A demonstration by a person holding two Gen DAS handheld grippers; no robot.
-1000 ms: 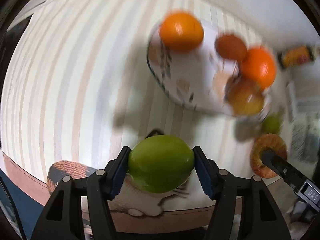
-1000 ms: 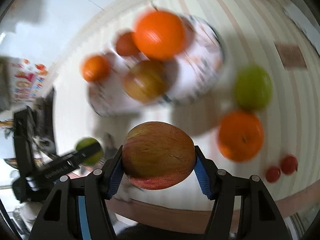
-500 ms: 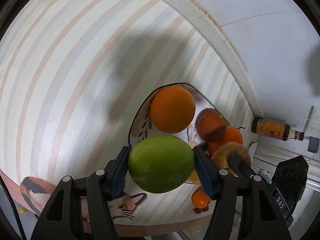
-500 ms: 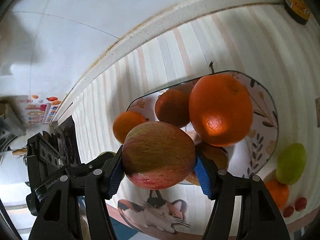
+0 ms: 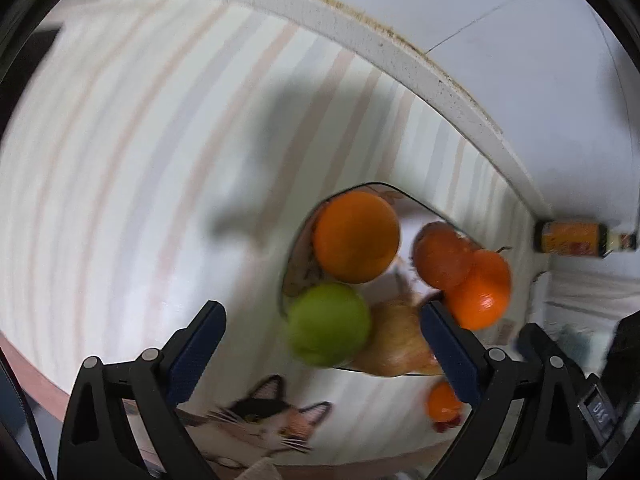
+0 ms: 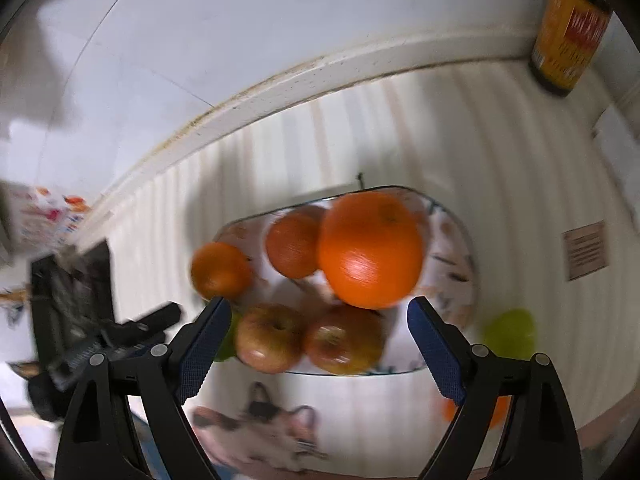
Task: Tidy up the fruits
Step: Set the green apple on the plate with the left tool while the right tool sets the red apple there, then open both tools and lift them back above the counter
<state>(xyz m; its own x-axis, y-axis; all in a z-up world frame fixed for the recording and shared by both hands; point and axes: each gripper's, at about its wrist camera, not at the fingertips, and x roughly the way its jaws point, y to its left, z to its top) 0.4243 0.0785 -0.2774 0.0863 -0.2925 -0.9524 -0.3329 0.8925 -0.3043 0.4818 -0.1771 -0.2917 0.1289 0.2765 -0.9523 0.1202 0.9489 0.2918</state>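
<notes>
Both my jaws are opening and nothing is pressed between the pads. Below my left gripper [image 5: 322, 354] the round green apple [image 5: 329, 330] lies free on the near rim of the patterned oval plate [image 5: 295, 276], beside the big glossy orange [image 5: 356, 237] at its 12 o'clock. Below my right gripper [image 6: 318, 352] the red-yellow apple [image 6: 269, 338] rests on the plate's near edge. A second green fruit [image 6: 509, 333] lies off the plate at my right gripper's 3 o'clock, so I judge the right hand is nearer to it.

Two black-framed grippers — left gripper [image 5: 322, 354], right gripper [image 6: 319, 346] — ribbed blue finger pads [image 5: 196, 354], silver screws.
</notes>
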